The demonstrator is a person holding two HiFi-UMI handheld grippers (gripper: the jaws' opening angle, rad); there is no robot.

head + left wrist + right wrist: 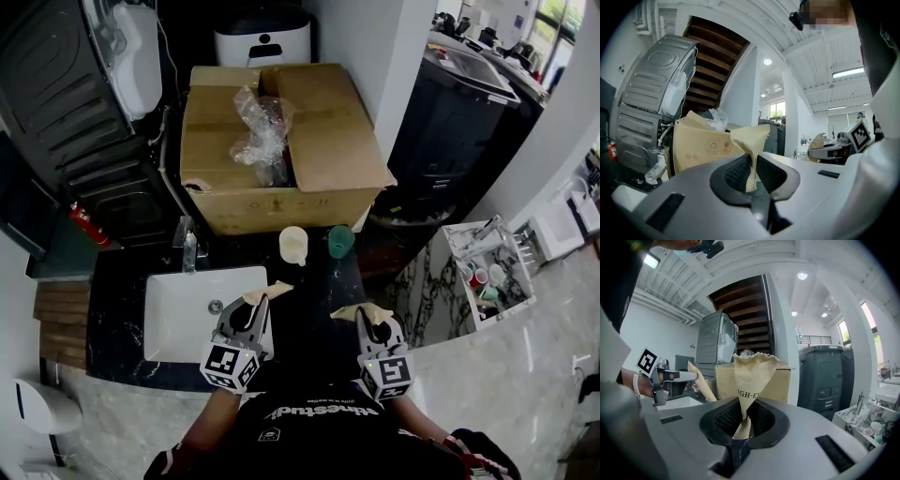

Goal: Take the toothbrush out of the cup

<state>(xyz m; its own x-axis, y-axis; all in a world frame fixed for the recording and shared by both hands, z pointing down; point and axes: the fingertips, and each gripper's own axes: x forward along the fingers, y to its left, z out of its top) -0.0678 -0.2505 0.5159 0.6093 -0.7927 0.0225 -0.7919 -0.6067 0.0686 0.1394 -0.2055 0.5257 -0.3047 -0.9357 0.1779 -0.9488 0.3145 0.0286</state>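
Dim, perhaps underexposed head view; bright, fisheye-warped gripper views.

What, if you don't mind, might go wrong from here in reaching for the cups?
Both the left gripper and right gripper are shut on tan paper, so neither may grasp. The cream cup and green cup stand close together; reaching one could tip the other. No toothbrush shows; the wrong cup is possible.

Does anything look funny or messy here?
Yes. The left claw and right claw each pinch a crumpled tan strip. An open box sits behind the sink with crinkly plastic sticking out, odd for a washstand.
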